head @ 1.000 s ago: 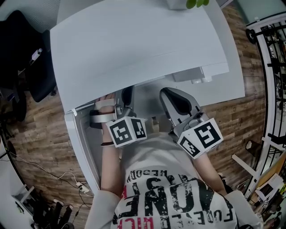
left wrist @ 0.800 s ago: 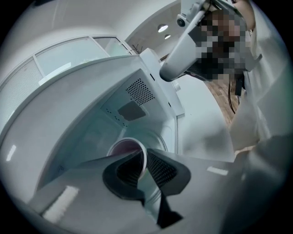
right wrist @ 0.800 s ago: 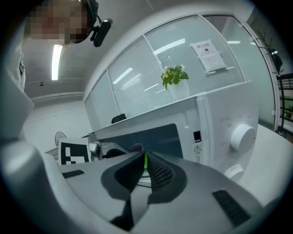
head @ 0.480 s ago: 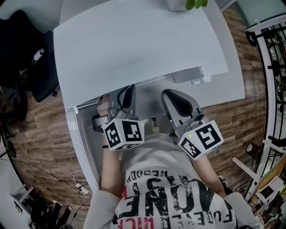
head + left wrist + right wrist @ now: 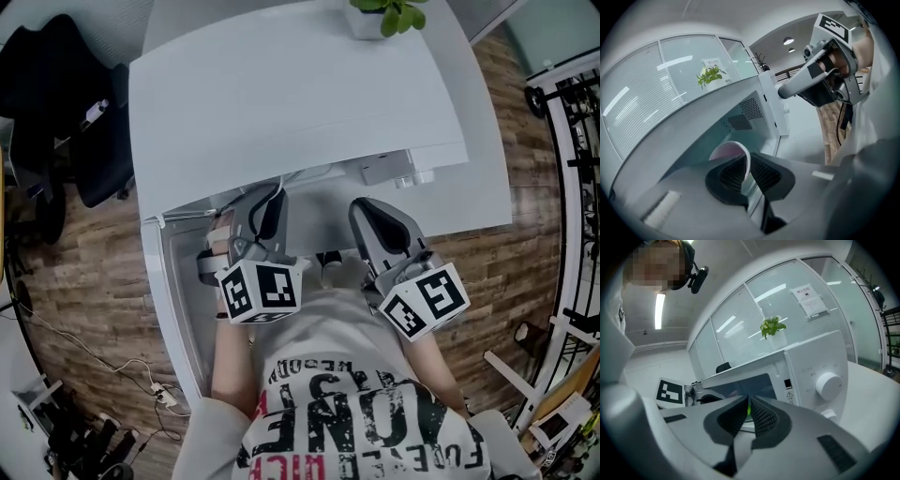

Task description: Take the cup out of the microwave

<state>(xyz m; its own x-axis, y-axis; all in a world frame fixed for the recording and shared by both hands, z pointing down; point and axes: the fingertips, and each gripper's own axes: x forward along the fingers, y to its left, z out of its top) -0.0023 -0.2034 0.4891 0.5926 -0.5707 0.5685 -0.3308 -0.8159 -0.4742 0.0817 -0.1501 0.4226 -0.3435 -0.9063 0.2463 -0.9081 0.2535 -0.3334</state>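
White surface over a wood floor: an open microwave, and the left claw gripping the cup at its mouth.

The cup, pink inside, has its wall pinched between this claw's ribbed pads, one inside the rim and one outside, so the jaws stand narrow. The microwave's opening lies just beyond the tips. From above, the cup is hidden under the microwave's front edge. The left hand reaches forward and somewhat down, its bare forearm straight out from the body and its marker cube facing up. Left of this claw the door hangs open. To its right, near but apart, the right claw points about level at the microwave's front, jaws drawn together on nothing, with the knob beyond and right of its tips. A potted plant stands on the microwave, beyond both claws.
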